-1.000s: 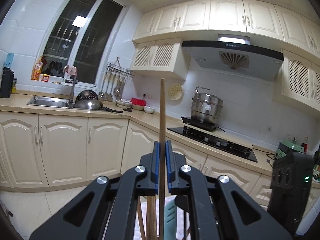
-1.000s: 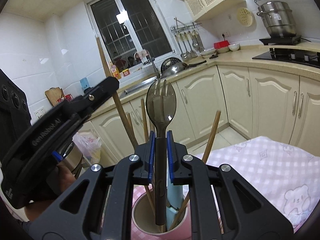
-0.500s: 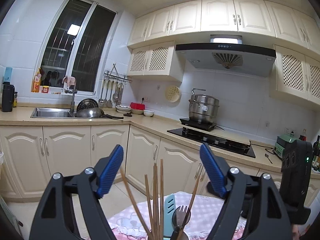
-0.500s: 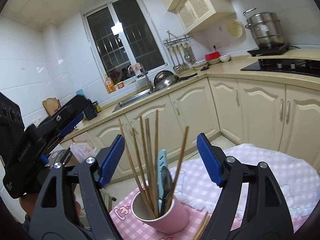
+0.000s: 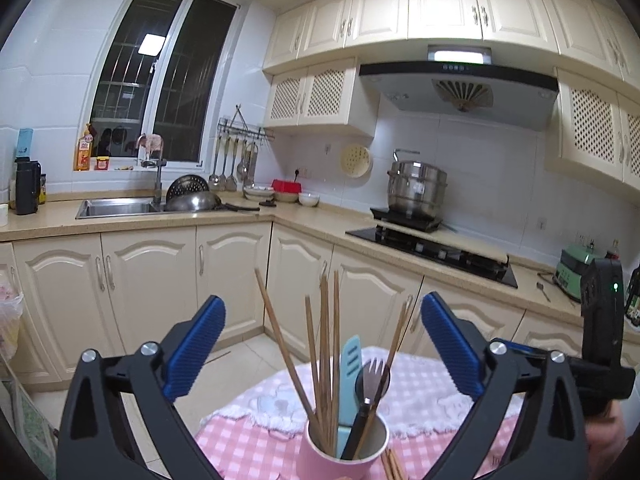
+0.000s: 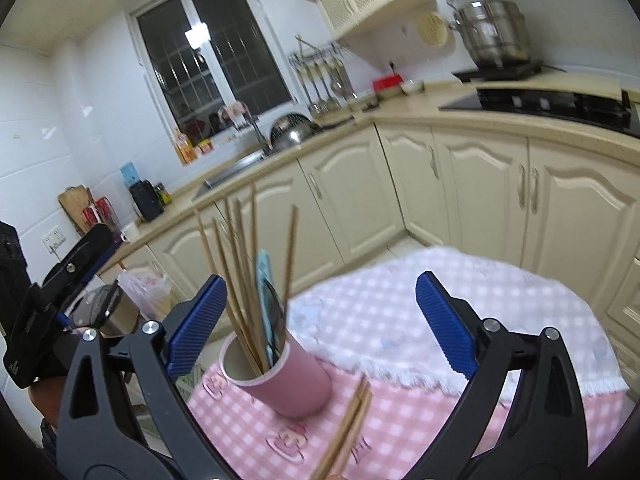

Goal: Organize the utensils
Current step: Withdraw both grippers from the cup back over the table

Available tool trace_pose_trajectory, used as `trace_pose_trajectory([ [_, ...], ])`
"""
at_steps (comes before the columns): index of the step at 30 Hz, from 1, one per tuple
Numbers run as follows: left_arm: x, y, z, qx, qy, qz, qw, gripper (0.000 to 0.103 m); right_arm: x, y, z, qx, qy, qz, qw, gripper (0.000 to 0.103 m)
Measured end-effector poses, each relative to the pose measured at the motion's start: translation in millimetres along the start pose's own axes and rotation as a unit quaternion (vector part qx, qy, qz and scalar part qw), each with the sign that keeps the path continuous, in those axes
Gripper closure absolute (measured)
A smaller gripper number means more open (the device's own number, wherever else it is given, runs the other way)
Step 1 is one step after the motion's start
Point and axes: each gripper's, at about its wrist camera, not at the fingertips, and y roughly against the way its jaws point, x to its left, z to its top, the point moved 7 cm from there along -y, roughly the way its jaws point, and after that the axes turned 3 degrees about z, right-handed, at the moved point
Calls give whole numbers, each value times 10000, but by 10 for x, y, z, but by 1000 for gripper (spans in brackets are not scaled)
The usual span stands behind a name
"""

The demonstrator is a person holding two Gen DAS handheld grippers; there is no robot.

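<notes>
Both your left tongs [image 5: 322, 354] and right tongs [image 6: 320, 326] are opening, empty; next, lift the loose wooden chopsticks [image 6: 346, 420] at lower centre beside the pink cylindrical cup [image 6: 294, 380].

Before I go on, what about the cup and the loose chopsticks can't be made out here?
- Cup base: left view, cut off by the bottom edge.
- Loose chopsticks: right view, blurred, lower ends cut off; count unclear.
- Fork: right view, hidden behind the blue utensil.

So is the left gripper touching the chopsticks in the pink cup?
Apart. In the left wrist view the left gripper has its jaws opening wide, with clear gaps between both blue pads and the chopsticks, which stand free in the pink cup.
</notes>
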Motion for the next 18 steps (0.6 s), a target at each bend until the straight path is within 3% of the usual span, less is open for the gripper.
trace_pose_trajectory([
  [18, -130, -45, -678, 1073, -290, 10, 9938, 6, -356, -45, -681, 1295, -211, -563, 9898, 9],
])
